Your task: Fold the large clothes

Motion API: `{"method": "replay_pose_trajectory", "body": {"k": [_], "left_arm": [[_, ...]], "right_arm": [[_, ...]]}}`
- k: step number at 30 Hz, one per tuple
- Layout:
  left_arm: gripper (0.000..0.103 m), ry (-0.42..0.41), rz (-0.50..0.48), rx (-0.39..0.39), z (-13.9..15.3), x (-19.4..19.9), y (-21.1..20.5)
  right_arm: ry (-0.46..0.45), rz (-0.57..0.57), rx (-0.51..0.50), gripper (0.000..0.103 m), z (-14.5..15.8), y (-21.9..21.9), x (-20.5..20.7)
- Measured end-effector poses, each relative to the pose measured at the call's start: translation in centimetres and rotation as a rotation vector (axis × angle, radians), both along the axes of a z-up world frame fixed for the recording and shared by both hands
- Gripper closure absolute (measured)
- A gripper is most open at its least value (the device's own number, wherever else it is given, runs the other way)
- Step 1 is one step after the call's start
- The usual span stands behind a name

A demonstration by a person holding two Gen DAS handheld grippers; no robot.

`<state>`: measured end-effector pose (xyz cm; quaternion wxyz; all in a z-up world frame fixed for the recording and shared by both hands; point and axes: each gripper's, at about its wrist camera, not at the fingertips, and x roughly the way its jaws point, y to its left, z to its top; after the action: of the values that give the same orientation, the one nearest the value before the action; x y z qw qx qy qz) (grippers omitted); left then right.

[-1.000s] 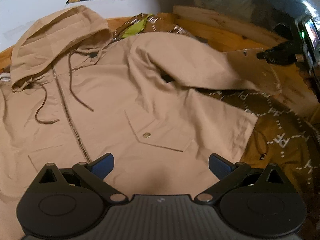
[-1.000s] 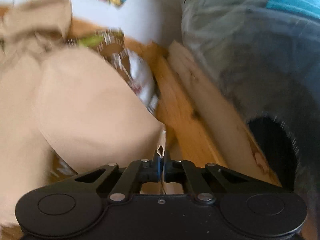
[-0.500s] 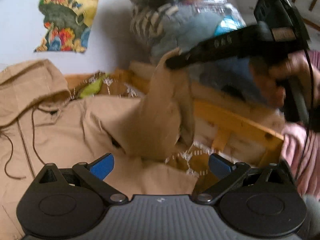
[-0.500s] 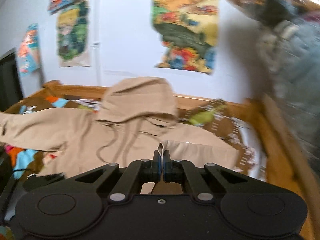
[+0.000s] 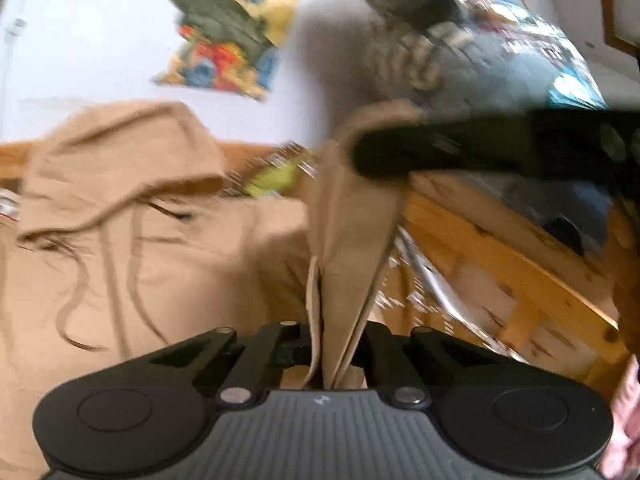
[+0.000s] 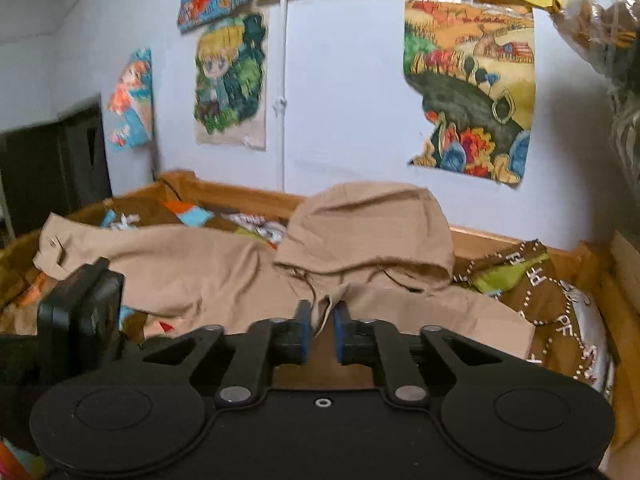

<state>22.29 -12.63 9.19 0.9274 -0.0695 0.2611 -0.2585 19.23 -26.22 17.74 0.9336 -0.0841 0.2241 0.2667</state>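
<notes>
So from my left camera I've got the left gripper (image 5: 334, 354) clamped down on a strip of the tan jacket (image 5: 160, 264), fabric running straight up out of the closed jaws toward the middle of the frame, where the right gripper (image 5: 384, 156) cuts across from the right side as a dark blurry bar with the same strip bunched at its tip. That whole view is pretty smeared, so I can't make out fine detail there. The rest of the jacket fills the left half of the frame, hood (image 5: 120, 160) at the upper left with its cords (image 5: 80, 304) trailing down over the chest. A wooden bed frame (image 5: 520, 272) runs along the right side, and a bit of a hand (image 5: 624, 432) shows in the lower right corner. On my right camera the jaws are nearly together with just a narrow gap, and a thin edge of tan fabric sits between the blue pads (image 6: 303, 334); looks pinched, not loose. Beyond that the jacket lies spread over the bed, hood in the centre of the frame, one sleeve (image 6: 120, 252) stretched out toward the left. A brown patterned blanket (image 6: 552, 308) is bunched at the right, and posters (image 6: 472, 88) hang on the pale wall (image 6: 344, 100) across the top
</notes>
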Motion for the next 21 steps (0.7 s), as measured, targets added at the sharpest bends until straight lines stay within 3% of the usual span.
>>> {"method": "replay_pose_trajectory", "body": {"k": [3, 4, 9, 12, 16, 21], "left_arm": [[0.101, -0.007, 0.103, -0.044, 0.4, -0.2, 4.4], [0.101, -0.009, 0.139, -0.053, 0.4, -0.3, 5.8], [0.101, 0.025, 0.346, -0.049, -2.1, -1.4, 13.5], [0.101, 0.098, 0.437, 0.016, -5.7, -0.8, 15.8], [0.101, 0.205, 0.496, 0.004, -9.5, 0.5, 17.6], [0.100, 0.244, 0.509, 0.022, -11.8, 0.0, 18.5]], "right_arm": [[-0.024, -0.025, 0.040, 0.061, -0.2, -1.9, 0.2], [-0.027, -0.053, 0.038, 0.059, -0.6, -2.7, 0.4], [-0.017, -0.217, -0.043, 0.036, -4.8, -5.1, 3.4], [0.015, -0.291, -0.093, 0.034, -8.5, -5.5, 6.6], [0.075, -0.334, -0.127, 0.034, -13.1, -4.6, 11.8], [0.108, -0.326, -0.086, 0.034, -16.2, -3.1, 17.7]]}}
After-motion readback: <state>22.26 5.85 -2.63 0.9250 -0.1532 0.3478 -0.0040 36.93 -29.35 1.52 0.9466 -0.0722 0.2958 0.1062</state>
